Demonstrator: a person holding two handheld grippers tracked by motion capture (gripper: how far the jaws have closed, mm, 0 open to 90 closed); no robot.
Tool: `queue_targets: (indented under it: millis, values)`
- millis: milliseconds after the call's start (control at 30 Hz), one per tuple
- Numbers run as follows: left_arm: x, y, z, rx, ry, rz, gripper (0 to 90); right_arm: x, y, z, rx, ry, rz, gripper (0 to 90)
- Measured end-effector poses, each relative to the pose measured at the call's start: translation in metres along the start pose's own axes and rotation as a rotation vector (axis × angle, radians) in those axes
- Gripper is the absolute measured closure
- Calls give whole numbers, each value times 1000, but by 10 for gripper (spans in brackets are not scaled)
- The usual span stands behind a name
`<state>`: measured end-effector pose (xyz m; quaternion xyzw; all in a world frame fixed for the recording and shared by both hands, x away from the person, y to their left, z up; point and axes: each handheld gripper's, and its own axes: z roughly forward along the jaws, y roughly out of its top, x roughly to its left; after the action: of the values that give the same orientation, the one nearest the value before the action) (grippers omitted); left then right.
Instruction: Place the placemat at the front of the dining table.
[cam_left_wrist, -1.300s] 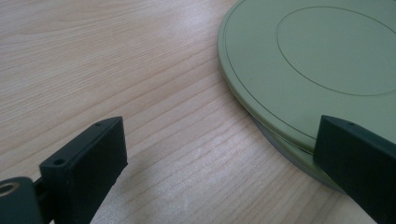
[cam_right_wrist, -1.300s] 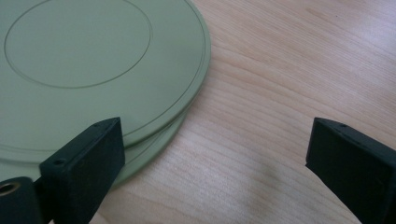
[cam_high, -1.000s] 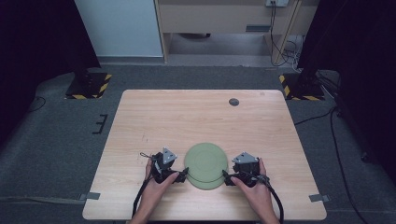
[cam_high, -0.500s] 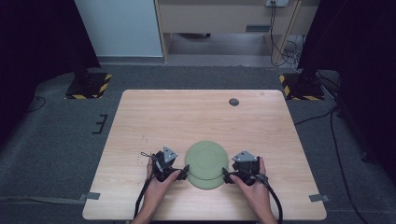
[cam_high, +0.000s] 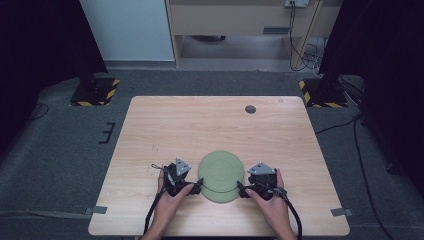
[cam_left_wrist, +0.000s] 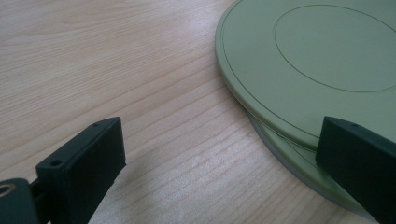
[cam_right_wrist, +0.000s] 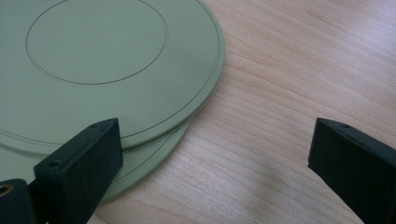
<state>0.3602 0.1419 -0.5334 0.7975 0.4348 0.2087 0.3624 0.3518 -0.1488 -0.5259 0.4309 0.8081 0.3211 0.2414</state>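
Observation:
Two pale green plates lie stacked near the table's front edge, the upper plate shifted a little off the lower plate. My left gripper sits at the stack's left rim, and it is open in the left gripper view, with one jaw over the rim and the other over bare wood. At the right rim is my right gripper, also open, with one jaw over the upper plate and lower plate. Neither holds anything.
The wooden table carries a small dark round disc at its far right. Grey tape marks the front corners. Striped black bases stand on the floor beyond the far corners.

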Motion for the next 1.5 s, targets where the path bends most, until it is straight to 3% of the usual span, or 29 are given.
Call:
queue_targets:
  millis: [300, 633, 1167, 1500]
  values:
    - [1, 2, 3, -1, 9, -11, 4, -2, 2, 3, -7, -25, 13, 19]
    - [0, 0, 0, 2, -9, -4, 16, 1, 0, -2, 4, 2, -2, 48]
    - [1, 3, 5, 5, -3, -9, 2, 0, 3, 4, -6, -12, 13, 27]
    - [9, 2, 0, -1, 0, -21, 20, -7, 6, -7, 28, 19, -29, 50]
